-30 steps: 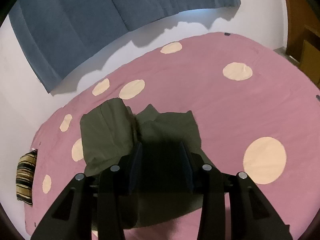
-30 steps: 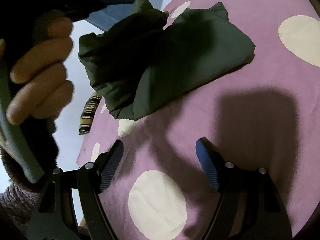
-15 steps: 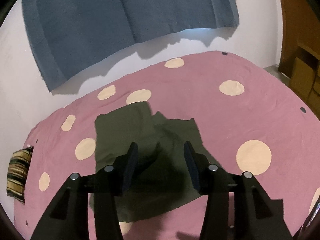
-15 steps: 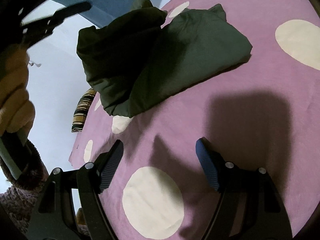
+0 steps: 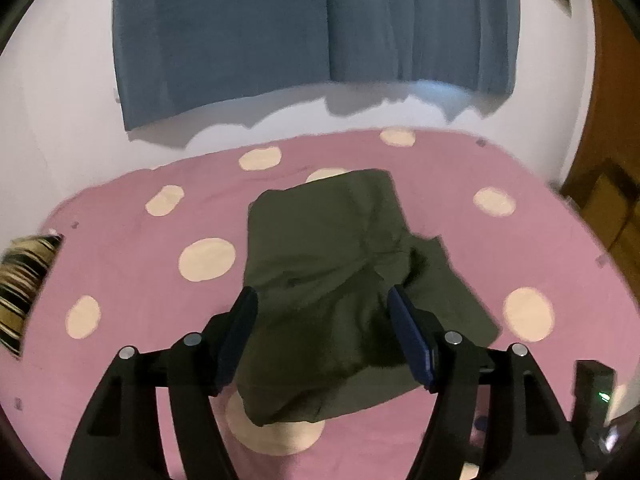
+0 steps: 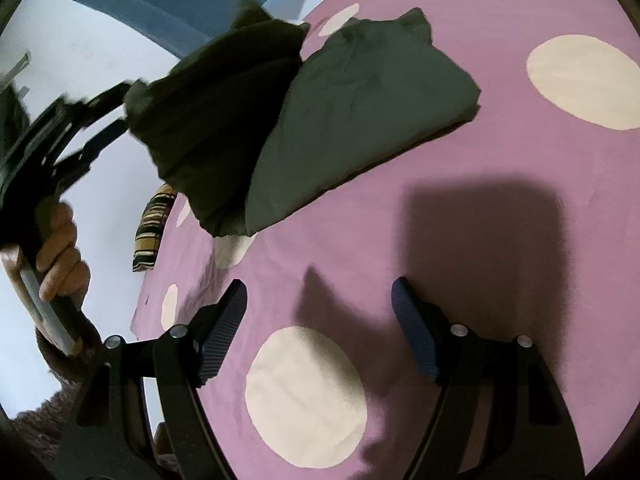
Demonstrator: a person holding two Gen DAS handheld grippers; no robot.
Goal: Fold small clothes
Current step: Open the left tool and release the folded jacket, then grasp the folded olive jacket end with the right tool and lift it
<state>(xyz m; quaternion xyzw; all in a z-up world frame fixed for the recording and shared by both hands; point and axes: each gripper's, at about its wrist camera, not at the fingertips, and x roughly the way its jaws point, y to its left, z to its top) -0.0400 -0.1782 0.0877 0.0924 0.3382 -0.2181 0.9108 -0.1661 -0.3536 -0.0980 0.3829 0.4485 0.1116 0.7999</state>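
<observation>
A dark olive-green garment (image 5: pixel 340 272) lies partly folded on a pink bedsheet with cream dots (image 5: pixel 120 280). My left gripper (image 5: pixel 322 332) is open and empty, raised above the garment's near part. In the right wrist view the garment (image 6: pixel 360 112) lies ahead with its left part bunched up (image 6: pixel 224 120) and dark. My right gripper (image 6: pixel 318 320) is open and empty, low over the bare sheet (image 6: pixel 440 220) in front of the garment. The hand-held left gripper (image 6: pixel 60 152) shows at the left of that view.
A blue curtain (image 5: pixel 300 28) hangs on the white wall behind the bed. A striped black and yellow cloth (image 5: pixel 24 280) lies at the bed's left edge, also visible in the right wrist view (image 6: pixel 154 228). Brown wooden furniture (image 5: pixel 608 184) stands on the right.
My left gripper has opened wider and pulled up and back from the garment. The garment's left part now lies flatter and farther out. My right gripper has stayed in place.
</observation>
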